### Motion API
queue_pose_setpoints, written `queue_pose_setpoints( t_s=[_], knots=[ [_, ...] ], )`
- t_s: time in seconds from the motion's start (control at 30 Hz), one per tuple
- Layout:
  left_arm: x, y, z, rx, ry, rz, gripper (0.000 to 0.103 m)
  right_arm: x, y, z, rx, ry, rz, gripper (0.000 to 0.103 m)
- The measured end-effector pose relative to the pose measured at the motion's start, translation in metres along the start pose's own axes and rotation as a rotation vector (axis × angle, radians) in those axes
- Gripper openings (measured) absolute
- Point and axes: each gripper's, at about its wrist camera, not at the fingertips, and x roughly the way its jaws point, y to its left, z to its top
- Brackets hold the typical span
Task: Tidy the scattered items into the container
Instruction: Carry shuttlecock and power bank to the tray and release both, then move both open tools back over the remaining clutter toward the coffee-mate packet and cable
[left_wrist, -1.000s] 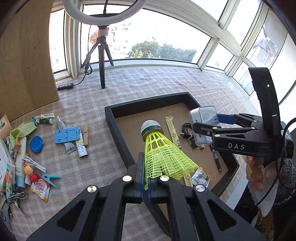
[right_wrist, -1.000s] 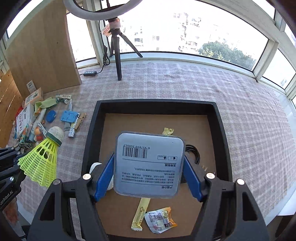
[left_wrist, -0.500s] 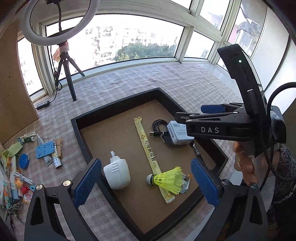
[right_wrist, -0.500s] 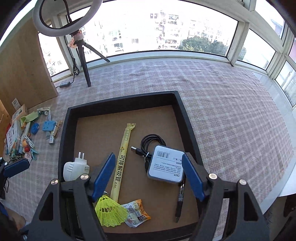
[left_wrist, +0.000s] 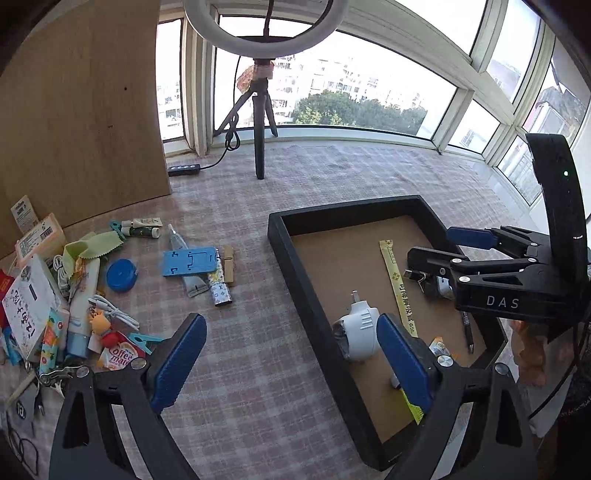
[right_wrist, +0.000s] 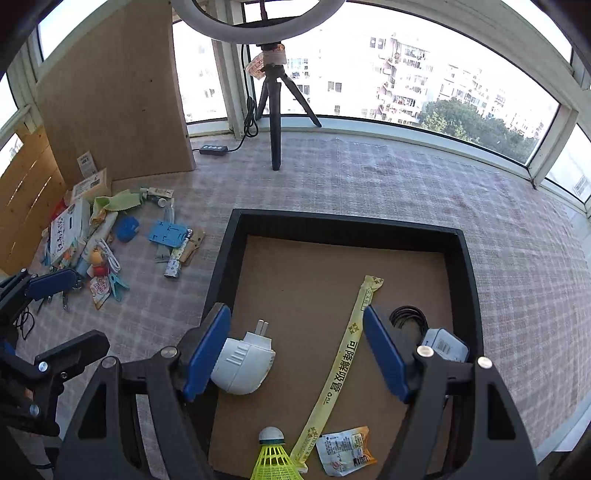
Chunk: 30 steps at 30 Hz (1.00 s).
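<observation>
Both our grippers are spread wide and carry nothing: the left gripper (left_wrist: 288, 354) hangs over the checked cloth (left_wrist: 258, 369) just left of the black tray (left_wrist: 295, 280), the right gripper (right_wrist: 295, 350) hangs over the tray's near half. In the tray we see a white plug adapter (right_wrist: 242, 365), a long yellow sachet strip (right_wrist: 343, 358), a neon mesh shuttlecock (right_wrist: 273, 458), a crinkly foil packet (right_wrist: 345, 454), a white power bank (right_wrist: 445, 345) with a black coiled cable (right_wrist: 406, 315), and a pen (left_wrist: 466, 328). The rest of the clutter sits well apart on the far left: a flat blue plastic phone stand (left_wrist: 189, 261), a round blue lid (left_wrist: 121, 275), a wooden peg (left_wrist: 229, 264), tubes, a green cloth. For the next pick we'd likely send the left gripper to the stand or the patterned tube (left_wrist: 219, 290) beside it, since they lie nearest. The stand is thin and rigid, so we'd come down steeply and pinch across its short edges; soft tubes need a mid-body grip.
</observation>
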Motion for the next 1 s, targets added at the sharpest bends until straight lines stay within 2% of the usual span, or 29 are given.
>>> queue_pose_setpoints(
  t_s=[0.23, 0.5, 0.63, 0.7, 0.77, 1.0],
  knots=[
    [-0.017, 0.085, -0.019, -0.129, -0.011, 0.117, 0.091, 0.018, 0.065, 0.019, -0.11, 0.014, 0.087, 0.073],
    [-0.046, 0.178, -0.065, -0.271, 0.0, 0.253, 0.089, 0.037, 0.131, 0.029, -0.22, 0.044, 0.175, 0.073],
    [-0.057, 0.215, -0.086, -0.347, 0.007, 0.295, 0.083, 0.045, 0.158, 0.032, -0.268, 0.053, 0.211, 0.072],
    [-0.059, 0.225, -0.093, -0.364, 0.013, 0.308, 0.082, 0.049, 0.171, 0.033, -0.294, 0.056, 0.221, 0.071],
    [-0.056, 0.23, -0.095, -0.358, 0.025, 0.301, 0.079, 0.055, 0.184, 0.034, -0.317, 0.07, 0.242, 0.065],
    [-0.03, 0.223, -0.084, -0.262, 0.064, 0.283, 0.071, 0.084, 0.225, 0.036, -0.399, 0.108, 0.271, 0.054]
  ],
)
